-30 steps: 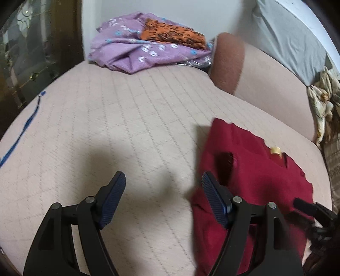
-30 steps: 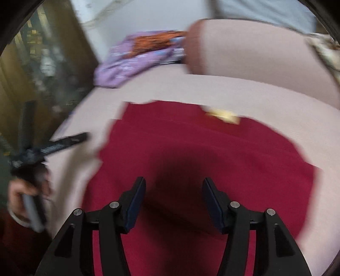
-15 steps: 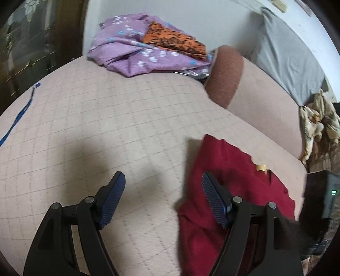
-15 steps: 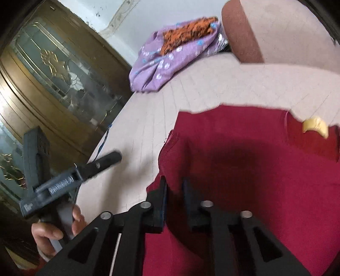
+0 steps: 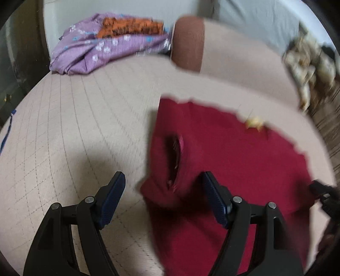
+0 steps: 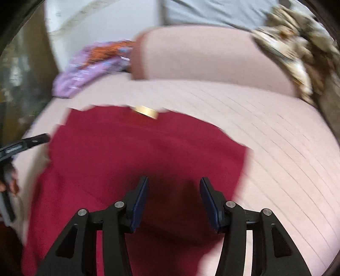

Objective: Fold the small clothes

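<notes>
- Your left gripper (image 5: 163, 199) stands wide and empty, straddling the near left corner of the red garment (image 5: 233, 161).
- Your right gripper (image 6: 174, 201), its jaws just reopened, hovers half-spread above the garment's middle.
- The garment lies flat on the quilted bed (image 5: 63, 127), stretching away toward its yellow label (image 6: 146, 111).

1. We identify a home bedroom; the landmark is the bed (image 5: 74, 118), covered in pale quilted fabric.
2. At its far end we see a bolster pillow (image 5: 223, 55) with a brown end, and a grey pillow (image 5: 255, 19) behind it against the wall.
3. At its far left corner lies a heap of purple floral cloth (image 5: 102, 53).
4. Left of the bed stands a dark wooden door with patterned glass (image 6: 19, 70).
</notes>
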Motion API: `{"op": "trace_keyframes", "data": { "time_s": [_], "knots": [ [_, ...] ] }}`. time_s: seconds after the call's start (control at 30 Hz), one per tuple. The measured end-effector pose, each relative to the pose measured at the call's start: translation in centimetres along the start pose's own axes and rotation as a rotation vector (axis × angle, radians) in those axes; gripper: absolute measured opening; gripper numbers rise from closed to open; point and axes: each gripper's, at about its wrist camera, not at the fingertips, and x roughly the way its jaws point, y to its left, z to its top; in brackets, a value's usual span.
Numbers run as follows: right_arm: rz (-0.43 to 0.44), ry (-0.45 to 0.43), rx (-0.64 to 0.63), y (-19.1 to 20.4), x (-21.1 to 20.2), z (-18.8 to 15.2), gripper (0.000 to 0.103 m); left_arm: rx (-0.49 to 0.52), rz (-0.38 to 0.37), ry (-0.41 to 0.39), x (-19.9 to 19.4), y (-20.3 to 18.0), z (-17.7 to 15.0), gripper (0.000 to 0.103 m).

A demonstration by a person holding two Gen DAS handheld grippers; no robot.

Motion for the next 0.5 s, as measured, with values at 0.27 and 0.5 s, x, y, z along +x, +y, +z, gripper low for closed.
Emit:
{"op": "trace_keyframes", "data": {
  "time_s": [0.27,0.5],
  "knots": [
    [0.005,0.022,0.134,-3.4,-1.6,-2.7,0.051,-0.032,0.002,0.009,1.2,0.4,-0.5,0.076],
    [-0.004,0.075,0.063,-1.7,-0.1,-3.1,0.056,-0.032,-0.044,-0.038,-0.9,0.3,-1.3,0.076]
  ]
}}
